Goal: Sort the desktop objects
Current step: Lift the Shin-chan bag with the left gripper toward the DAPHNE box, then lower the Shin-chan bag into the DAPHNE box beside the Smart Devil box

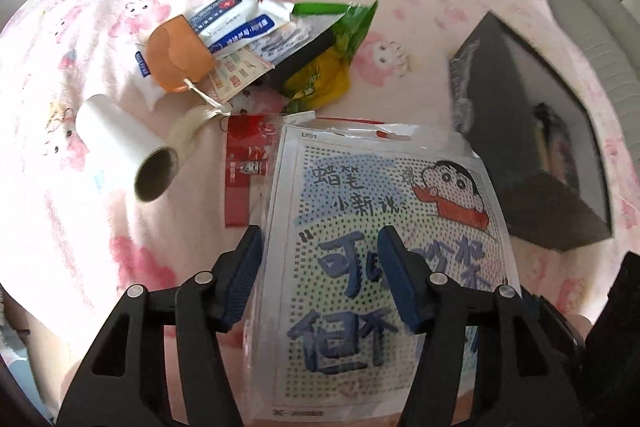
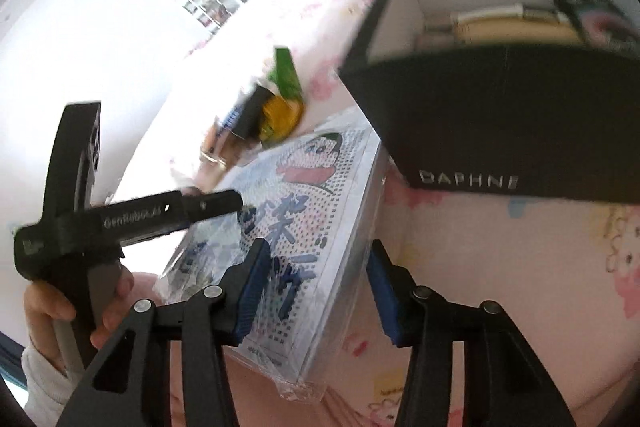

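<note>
A flat cartoon-printed packet in clear wrap [image 1: 384,227] lies on the pink patterned cloth [image 1: 100,227]. My left gripper [image 1: 320,239] is open, its blue pads straddling the packet's left part just above it. In the right wrist view the same packet [image 2: 304,227] lies tilted on the cloth, and my right gripper [image 2: 316,267] is open over its near edge. The left gripper's body [image 2: 132,215] shows there at the left, held by a hand [image 2: 60,307]. A black DAPHNE box [image 2: 500,99], open on top, holds some items; it also shows in the left wrist view [image 1: 532,147].
A pile sits behind the packet: wet-wipe packs [image 1: 232,19], an orange pouch [image 1: 180,55], a green and yellow snack bag [image 1: 328,67], a black block [image 1: 304,59]. A white roll [image 1: 124,147], a tape ring [image 1: 186,131] and a red tag [image 1: 244,171] lie at the left.
</note>
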Demonstrator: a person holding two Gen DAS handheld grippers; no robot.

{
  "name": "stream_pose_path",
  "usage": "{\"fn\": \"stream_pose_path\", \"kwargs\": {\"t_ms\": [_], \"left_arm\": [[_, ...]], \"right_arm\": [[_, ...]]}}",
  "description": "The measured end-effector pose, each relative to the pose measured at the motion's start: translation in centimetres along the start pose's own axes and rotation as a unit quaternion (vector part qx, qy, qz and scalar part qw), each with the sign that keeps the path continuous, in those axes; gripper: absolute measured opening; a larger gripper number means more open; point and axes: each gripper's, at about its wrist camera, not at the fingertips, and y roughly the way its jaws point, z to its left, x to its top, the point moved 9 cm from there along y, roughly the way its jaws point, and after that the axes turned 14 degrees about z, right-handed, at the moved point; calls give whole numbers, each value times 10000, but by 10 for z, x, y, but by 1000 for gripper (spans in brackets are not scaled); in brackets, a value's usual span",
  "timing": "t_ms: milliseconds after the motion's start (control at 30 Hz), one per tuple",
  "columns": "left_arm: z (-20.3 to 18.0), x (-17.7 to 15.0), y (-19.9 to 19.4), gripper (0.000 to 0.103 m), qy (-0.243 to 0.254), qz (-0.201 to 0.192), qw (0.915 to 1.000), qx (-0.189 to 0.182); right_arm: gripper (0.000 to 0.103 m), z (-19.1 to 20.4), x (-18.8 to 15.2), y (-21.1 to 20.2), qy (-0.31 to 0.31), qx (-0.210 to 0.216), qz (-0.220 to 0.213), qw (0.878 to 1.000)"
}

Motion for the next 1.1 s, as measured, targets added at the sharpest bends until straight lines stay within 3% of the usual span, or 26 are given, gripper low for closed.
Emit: {"fn": "stream_pose_path", "kwargs": {"t_ms": [200, 700, 900, 1100], "left_arm": [[2, -20, -34, 59, -17, -181, 9992, -345], [-45, -14, -77, 57, 91, -769, 9926, -938], [-92, 0, -89, 57, 560, -900, 9881, -1116], [-168, 33, -84, 57, 1113, -889, 9820, -1239]], "right_arm": [[45, 14, -7, -28, -116, 27, -218, 9997], [45, 36, 1, -97, -332, 142, -898, 9953], [45, 13, 8, -131, -217, 58, -1151, 9931], [45, -27, 25, -171, -26, -292, -1441, 9891]]}}
